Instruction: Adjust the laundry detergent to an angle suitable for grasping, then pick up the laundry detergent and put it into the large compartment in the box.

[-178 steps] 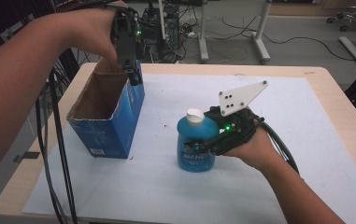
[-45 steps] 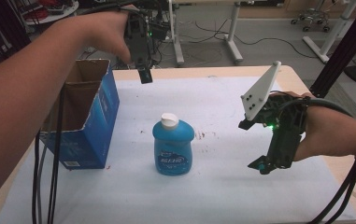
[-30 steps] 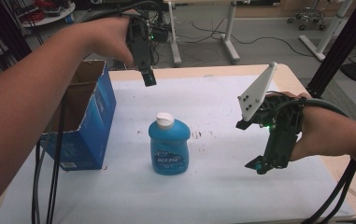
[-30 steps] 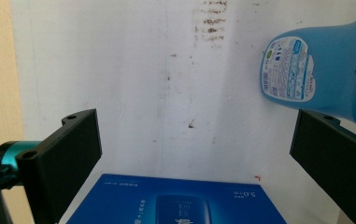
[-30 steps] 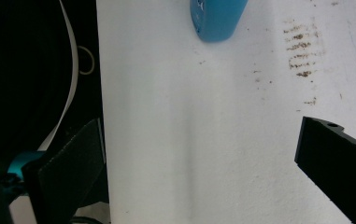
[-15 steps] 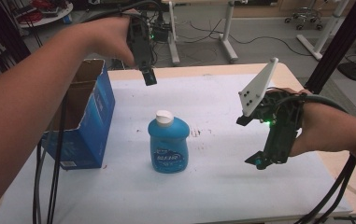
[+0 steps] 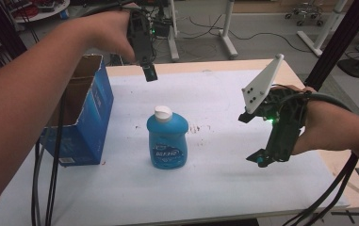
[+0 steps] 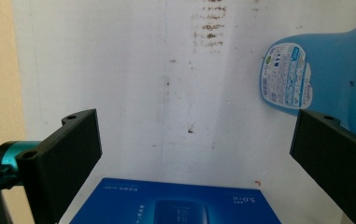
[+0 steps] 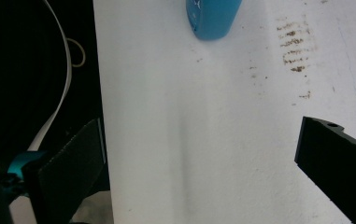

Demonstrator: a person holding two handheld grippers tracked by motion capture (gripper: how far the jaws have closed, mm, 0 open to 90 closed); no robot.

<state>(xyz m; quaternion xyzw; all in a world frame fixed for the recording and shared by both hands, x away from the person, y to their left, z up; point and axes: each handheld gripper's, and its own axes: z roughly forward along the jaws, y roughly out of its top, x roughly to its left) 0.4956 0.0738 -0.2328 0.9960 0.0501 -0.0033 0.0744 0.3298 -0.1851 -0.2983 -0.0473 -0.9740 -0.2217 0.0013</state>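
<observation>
A blue bottle (image 7: 167,141) with a white cap stands upright in the middle of the white sheet, free of both grippers. My left gripper (image 7: 150,74) hangs high over the far part of the table, behind the bottle and to the right of the blue box (image 7: 80,117). In the left gripper view its jaws stand wide apart, so this gripper (image 8: 199,154) is open, with the bottle (image 8: 325,79) and the box (image 8: 180,205) below it. My right gripper (image 7: 263,160) hovers to the right of the bottle, open and holding nothing. The right gripper view shows the gripper (image 9: 203,158) over bare sheet with the bottle's (image 9: 213,16) base at the top.
The open-topped blue cardboard box stands at the left side of the table. The white sheet (image 7: 215,188) covers most of the wooden tabletop (image 7: 309,77). Black cables (image 7: 45,179) hang off the left front. Desk legs and wires fill the floor beyond the far edge.
About six seconds ago my right gripper was shut on the bottle beside the box. It has let go and drawn back right. Over the last second both grippers barely moved.
</observation>
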